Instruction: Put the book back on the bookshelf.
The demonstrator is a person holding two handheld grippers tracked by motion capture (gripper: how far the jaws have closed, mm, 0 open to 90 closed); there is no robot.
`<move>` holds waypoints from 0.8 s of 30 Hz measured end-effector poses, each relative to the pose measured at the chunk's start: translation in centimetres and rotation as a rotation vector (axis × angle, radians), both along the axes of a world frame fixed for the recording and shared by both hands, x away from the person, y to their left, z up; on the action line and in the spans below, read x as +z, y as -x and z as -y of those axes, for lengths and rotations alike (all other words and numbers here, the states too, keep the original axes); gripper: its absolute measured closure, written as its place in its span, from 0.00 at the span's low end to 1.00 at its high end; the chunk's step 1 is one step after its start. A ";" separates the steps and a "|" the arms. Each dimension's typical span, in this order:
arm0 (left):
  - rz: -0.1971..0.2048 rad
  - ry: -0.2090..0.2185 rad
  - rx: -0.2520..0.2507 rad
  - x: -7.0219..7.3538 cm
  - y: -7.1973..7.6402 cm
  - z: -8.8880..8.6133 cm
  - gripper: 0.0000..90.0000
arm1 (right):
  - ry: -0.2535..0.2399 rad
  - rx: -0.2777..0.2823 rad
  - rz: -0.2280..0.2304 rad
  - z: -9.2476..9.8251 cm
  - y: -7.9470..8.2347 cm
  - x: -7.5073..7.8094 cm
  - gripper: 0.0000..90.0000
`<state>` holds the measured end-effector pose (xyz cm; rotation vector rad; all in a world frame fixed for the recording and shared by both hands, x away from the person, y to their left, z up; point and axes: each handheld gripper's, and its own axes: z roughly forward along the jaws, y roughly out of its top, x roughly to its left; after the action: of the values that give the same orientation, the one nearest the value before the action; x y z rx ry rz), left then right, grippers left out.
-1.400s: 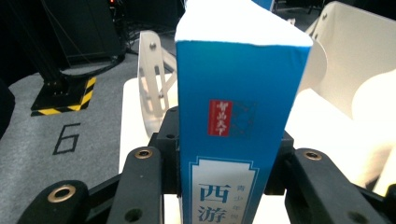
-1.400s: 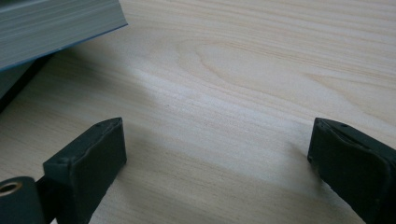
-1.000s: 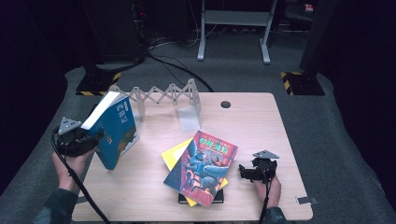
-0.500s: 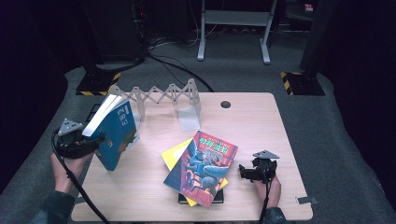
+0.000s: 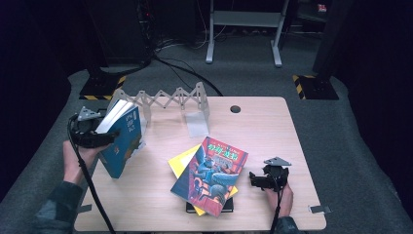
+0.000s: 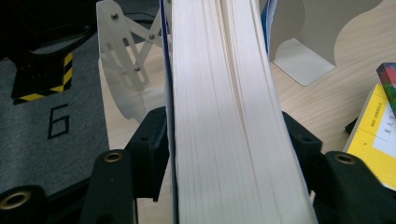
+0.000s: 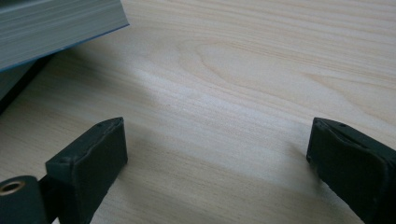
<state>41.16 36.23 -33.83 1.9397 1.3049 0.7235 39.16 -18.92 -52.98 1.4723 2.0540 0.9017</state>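
Note:
A thick blue book (image 5: 122, 141) stands tilted on its lower edge at the table's left, beside a white folding rack (image 5: 165, 100). My left gripper (image 5: 109, 138) holds its upper part. In the left gripper view the page block (image 6: 219, 116) fills the gap of my left gripper (image 6: 224, 140), both pads against the covers. Its jaws have just been opening, with the book still between them. My right gripper (image 5: 255, 179) rests low at the table's right, next to a stack topped by a colourful book (image 5: 209, 168). My right gripper (image 7: 215, 154) stands open over bare wood.
A yellow book (image 5: 182, 161) and a dark one (image 5: 209, 207) lie under the colourful book. A pale bookend (image 5: 197, 124) stands at the rack's right end. The wooden table (image 5: 272, 131) has a cable hole (image 5: 235, 108). A book corner (image 7: 56, 28) shows in the right gripper view.
The left gripper and the blue book have shifted up and a little toward the rack, and the book stands more upright. The right gripper has not moved.

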 end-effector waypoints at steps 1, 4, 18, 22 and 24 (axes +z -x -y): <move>-0.009 -0.010 -0.006 0.1 -0.1 0.1 0.53 | -0.001 0.000 0.000 0.0 0.0 0.0 0.05; -0.014 -0.072 -0.001 0.2 -0.5 0.5 0.60 | 0.000 0.001 0.000 0.0 0.0 0.0 0.05; -0.039 -0.015 0.000 0.5 -1.0 -1.0 0.68 | 0.003 0.001 -0.001 0.0 0.0 0.0 0.05; -0.033 0.014 0.025 0.7 -1.3 -1.5 0.68 | 0.003 0.002 -0.001 0.0 0.0 0.0 0.06; -0.021 0.044 0.043 0.8 -1.7 -1.7 0.68 | 0.003 0.005 0.001 0.0 0.0 0.0 0.06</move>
<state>42.83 37.97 -33.02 1.8945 1.3679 0.6916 39.18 -18.90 -52.98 1.4657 2.0578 0.9009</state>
